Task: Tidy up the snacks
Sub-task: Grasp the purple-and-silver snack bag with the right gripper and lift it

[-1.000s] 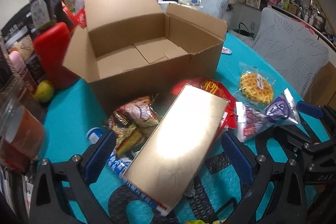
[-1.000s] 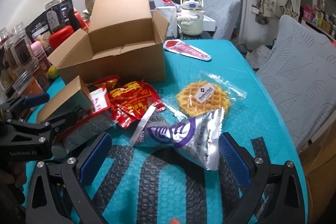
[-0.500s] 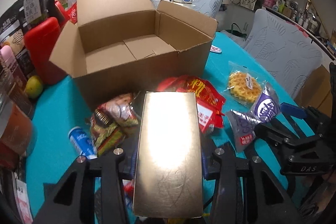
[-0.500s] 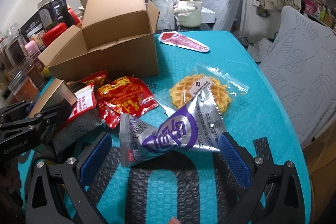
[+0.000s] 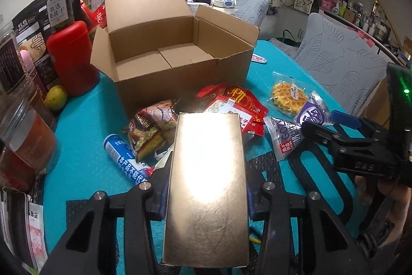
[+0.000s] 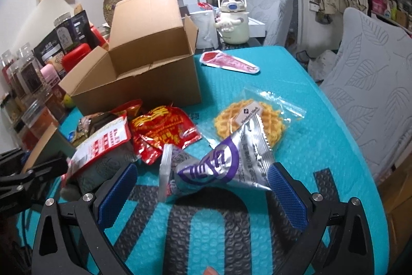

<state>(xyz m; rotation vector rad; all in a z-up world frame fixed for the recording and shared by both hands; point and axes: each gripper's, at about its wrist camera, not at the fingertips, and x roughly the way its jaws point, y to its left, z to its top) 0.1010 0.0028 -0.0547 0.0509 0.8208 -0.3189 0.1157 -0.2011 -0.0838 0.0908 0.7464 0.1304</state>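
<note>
The left gripper point(image 5: 207, 200) is clamped on a gold rectangular box point(image 5: 207, 187), its blue pads pressed to the long sides, the box lifted above the snack pile; beyond it stands the open cardboard box point(image 5: 180, 53) on the teal table point(image 5: 85, 146); the right gripper point(image 6: 203, 187) stands wide open, a silver-and-purple snack packet point(image 6: 219, 166) lying between its pads, held by neither; a bagged waffle point(image 6: 247, 120) lies just behind, red packets point(image 6: 162, 133) to its left.

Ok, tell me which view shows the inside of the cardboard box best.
The left wrist view: it looks down into the cardboard box, showing its bare floor flaps and inner walls. The right wrist view sees the box lower and side-on, mostly its outer front wall and raised flap; the floor is hidden.
</note>
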